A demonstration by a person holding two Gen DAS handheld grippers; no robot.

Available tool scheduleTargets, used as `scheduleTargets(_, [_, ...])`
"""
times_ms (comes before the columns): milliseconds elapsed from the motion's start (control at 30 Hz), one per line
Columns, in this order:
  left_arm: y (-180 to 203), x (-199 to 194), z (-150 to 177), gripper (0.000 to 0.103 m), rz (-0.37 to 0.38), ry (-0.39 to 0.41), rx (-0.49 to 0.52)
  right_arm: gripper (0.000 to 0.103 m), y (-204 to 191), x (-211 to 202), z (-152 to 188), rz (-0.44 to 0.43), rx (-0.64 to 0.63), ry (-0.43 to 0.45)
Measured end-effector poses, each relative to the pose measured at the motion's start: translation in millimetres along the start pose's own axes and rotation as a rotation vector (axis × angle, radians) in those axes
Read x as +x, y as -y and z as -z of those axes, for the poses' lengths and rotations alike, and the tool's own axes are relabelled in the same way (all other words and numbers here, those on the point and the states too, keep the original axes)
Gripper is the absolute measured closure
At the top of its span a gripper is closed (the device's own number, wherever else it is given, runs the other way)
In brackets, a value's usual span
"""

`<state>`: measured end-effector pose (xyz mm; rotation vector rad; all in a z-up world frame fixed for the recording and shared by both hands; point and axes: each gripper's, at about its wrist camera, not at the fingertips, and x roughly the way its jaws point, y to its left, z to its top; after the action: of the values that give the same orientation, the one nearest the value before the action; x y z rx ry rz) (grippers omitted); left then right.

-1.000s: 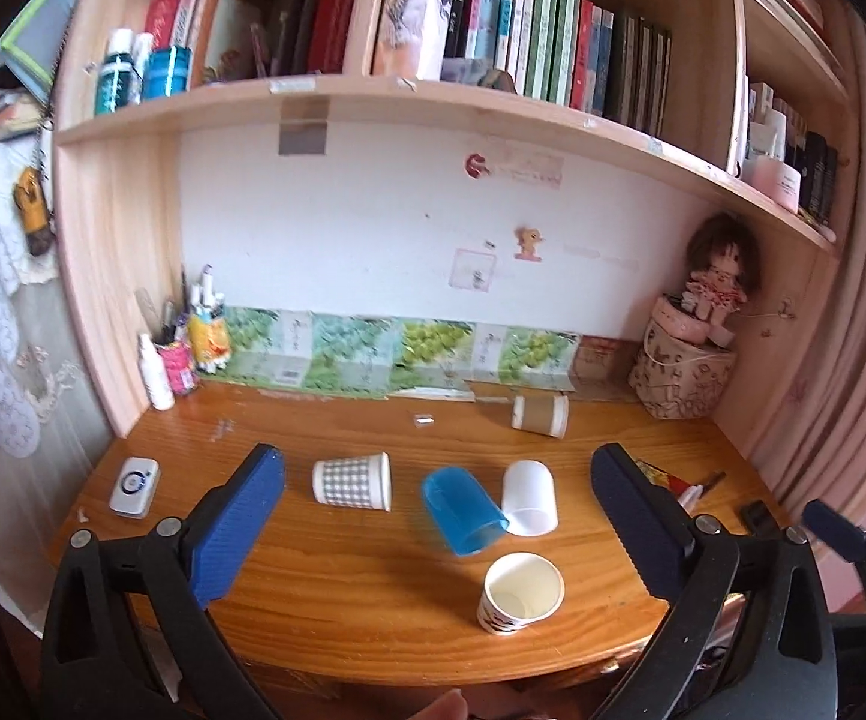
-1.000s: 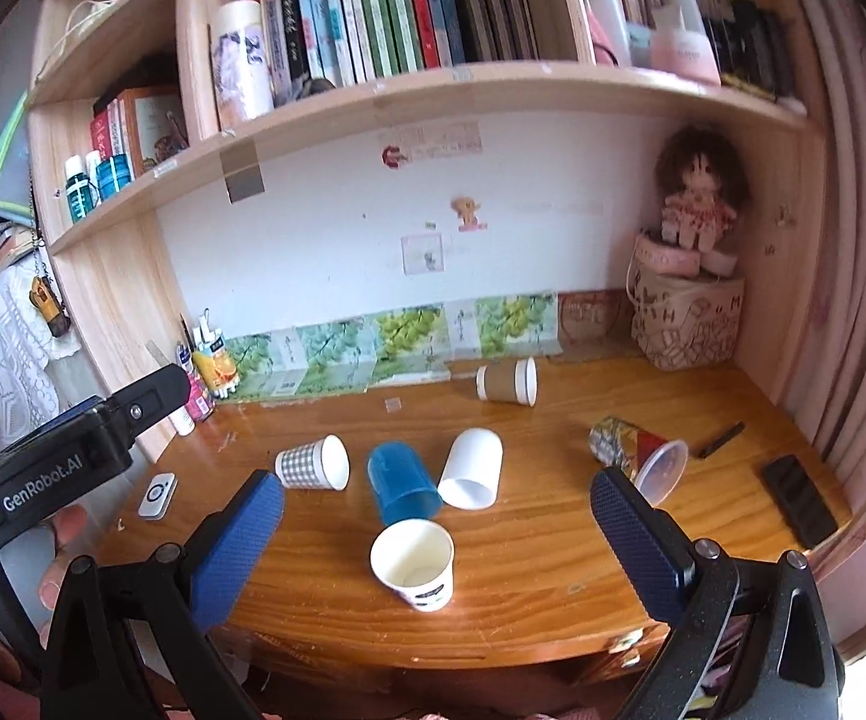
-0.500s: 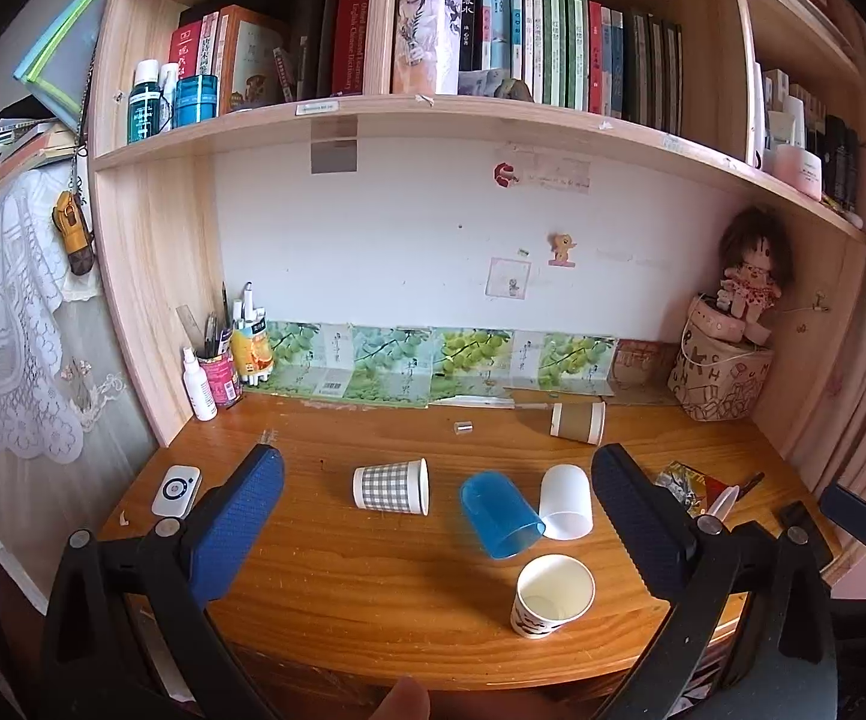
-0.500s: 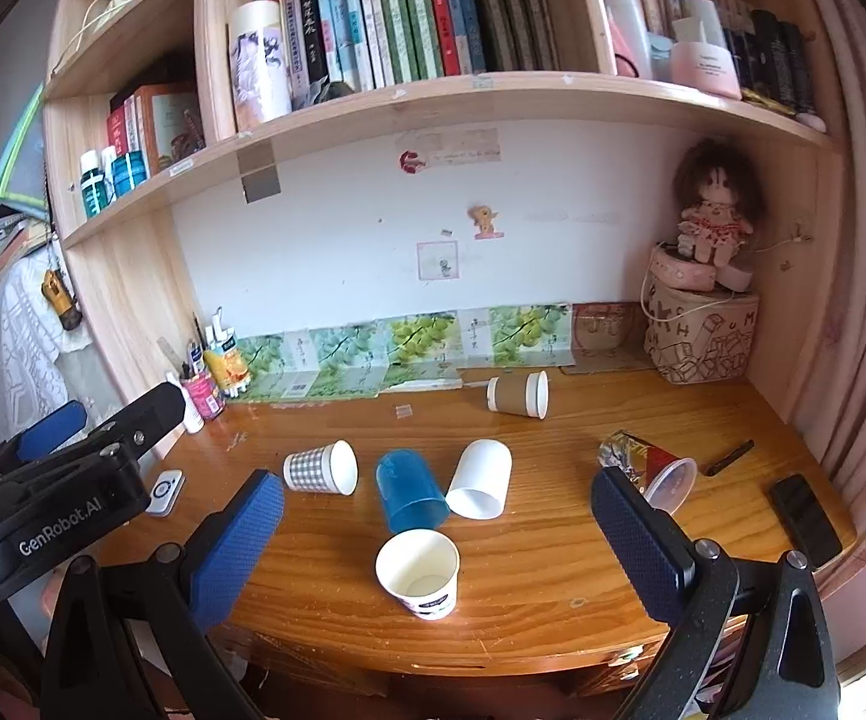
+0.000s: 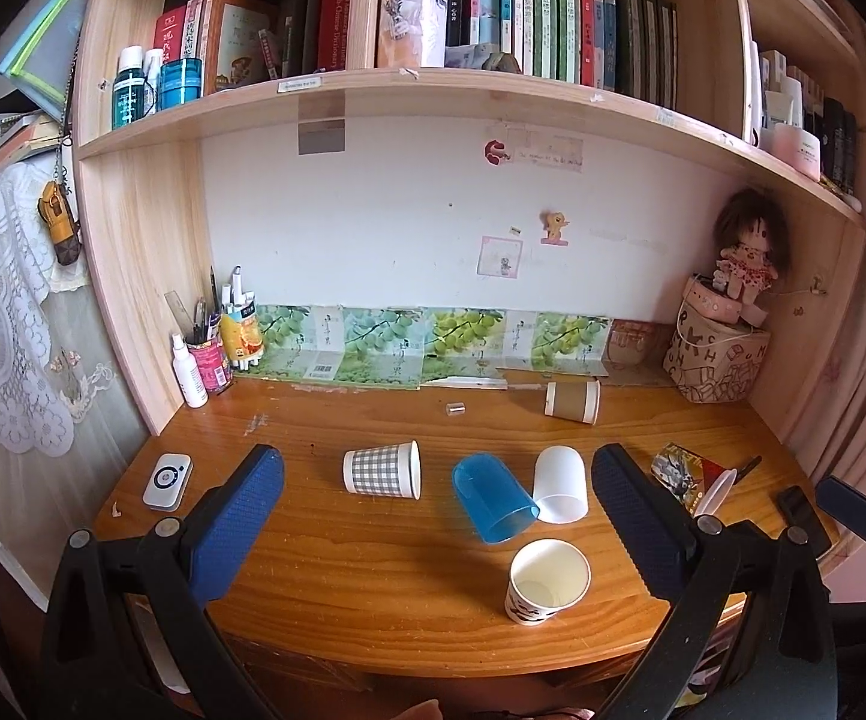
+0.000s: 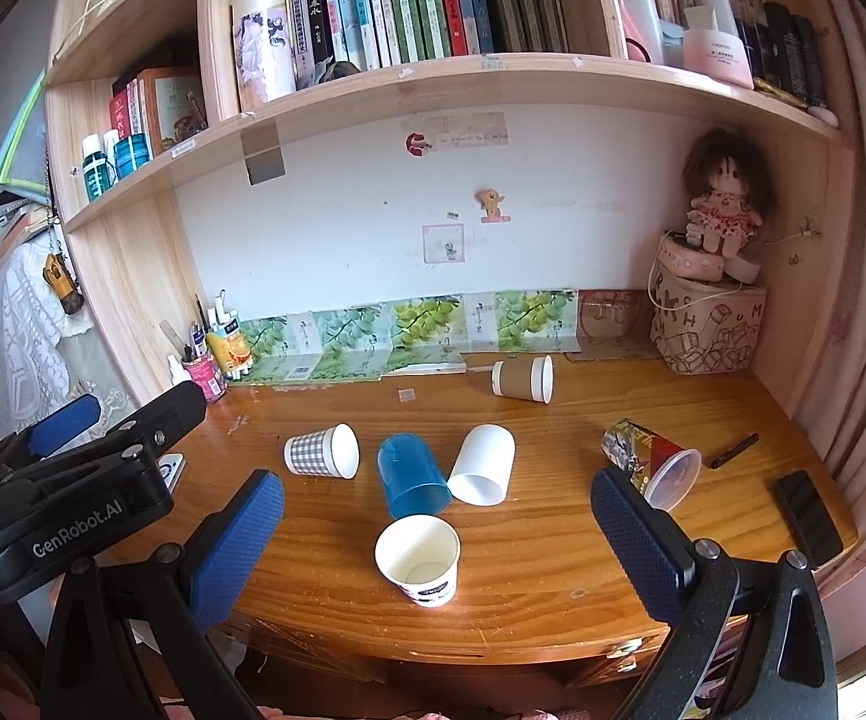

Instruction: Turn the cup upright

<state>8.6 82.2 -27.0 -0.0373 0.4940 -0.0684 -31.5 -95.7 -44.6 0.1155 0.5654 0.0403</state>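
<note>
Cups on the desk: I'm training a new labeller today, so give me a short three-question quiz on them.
1. True or false: the white paper cup nearest the camera stands upright with its mouth up.
2. Multiple choice: the blue cup lies on its side touching which neighbour? A) checked cup B) plain white cup C) brown cup
3. Fill in: both the left tool and the right tool are ____ and hold nothing.

Key: 1 true; 2 B; 3 open.
</note>
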Motion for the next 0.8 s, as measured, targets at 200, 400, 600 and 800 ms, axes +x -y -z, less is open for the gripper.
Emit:
scheduleTargets(200, [1.1,0.3,-0.6,0.000,-0.001,-0.001,0.000,0.000,2.5,2.3,-0.1,0.001,0.004,-0.003])
scheduleTargets(400, [5.1,3.6,-2.4,0.000,-0.001,0.001,0.001,0.000,3.7,3.3,-0.1,-0.002,0.006,-0.006])
scheduleTargets(600, [15.1,8.3,-3.5,0.000,-0.016,-0.008,-0.005,0.000,15.5,8.1,-4.3,-0.017,0.005,-0.016])
scheduleTargets(800, [26.7,9.0,-1.2,0.000,-0.042,-0.016,-0.011,0.000,28.8,11.9,-6.9,-0.037,0.000,-0.029])
